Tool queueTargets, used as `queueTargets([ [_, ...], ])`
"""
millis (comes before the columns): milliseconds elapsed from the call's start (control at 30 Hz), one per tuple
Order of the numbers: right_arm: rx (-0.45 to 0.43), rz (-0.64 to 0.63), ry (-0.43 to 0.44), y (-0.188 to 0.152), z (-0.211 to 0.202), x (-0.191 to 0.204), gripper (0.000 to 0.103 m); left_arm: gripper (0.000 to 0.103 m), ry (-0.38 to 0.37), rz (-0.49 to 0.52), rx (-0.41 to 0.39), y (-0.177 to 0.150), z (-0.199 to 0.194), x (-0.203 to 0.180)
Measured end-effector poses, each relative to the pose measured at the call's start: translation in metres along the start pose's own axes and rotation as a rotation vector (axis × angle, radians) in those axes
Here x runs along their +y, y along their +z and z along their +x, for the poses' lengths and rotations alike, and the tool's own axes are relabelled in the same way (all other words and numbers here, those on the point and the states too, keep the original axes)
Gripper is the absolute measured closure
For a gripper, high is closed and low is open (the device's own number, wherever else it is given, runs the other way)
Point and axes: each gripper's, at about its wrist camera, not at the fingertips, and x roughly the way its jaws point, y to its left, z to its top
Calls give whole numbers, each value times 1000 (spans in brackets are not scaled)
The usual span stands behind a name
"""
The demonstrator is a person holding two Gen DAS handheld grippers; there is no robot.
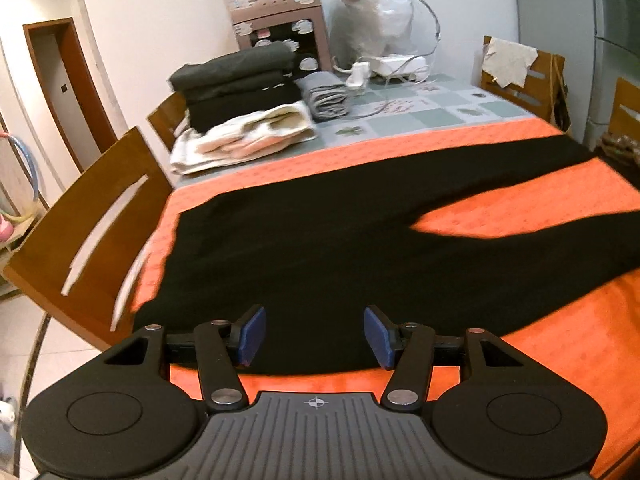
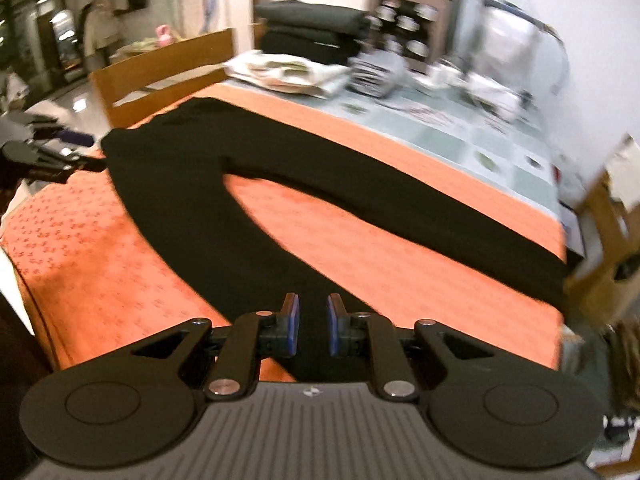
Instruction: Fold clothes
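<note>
A pair of black trousers (image 1: 320,240) lies spread flat on an orange cloth (image 1: 520,216), the two legs forming a V. My left gripper (image 1: 315,334) hovers over the waist end, its blue pads wide apart and nothing between them. In the right wrist view the trousers (image 2: 180,184) run from the waist at the left towards the table's right end. My right gripper (image 2: 313,324) hangs above the near leg with a narrow gap between its pads and no fabric caught in it. The left gripper (image 2: 80,152) shows at the waist edge there.
Folded dark clothes (image 1: 240,80), a cream cloth (image 1: 240,136) and a grey folded piece (image 1: 326,96) sit at the table's far left. Behind them are a small cabinet (image 1: 280,20) and a plastic-wrapped appliance (image 1: 380,20). Wooden chairs (image 1: 92,232) stand around the table.
</note>
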Motion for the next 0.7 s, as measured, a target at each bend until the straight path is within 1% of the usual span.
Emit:
queueTargets([
  [100, -12, -32, 20, 14, 21, 40, 84, 44, -1, 43, 9, -12, 4, 29],
  [167, -14, -63, 35, 21, 34, 62, 80, 43, -4, 78, 20, -20, 6, 48],
  [233, -9, -109, 56, 30, 49, 87, 77, 42, -1, 110, 23, -28, 7, 63],
  [400, 25, -260, 98, 44, 87, 134, 75, 41, 7, 162, 38, -41, 16, 91],
  [567, 63, -355, 138, 49, 115, 158, 75, 40, -1, 198, 46, -49, 27, 104],
  [700, 84, -409, 141, 51, 132, 170, 75, 40, -11, 249, 37, -53, 35, 108],
])
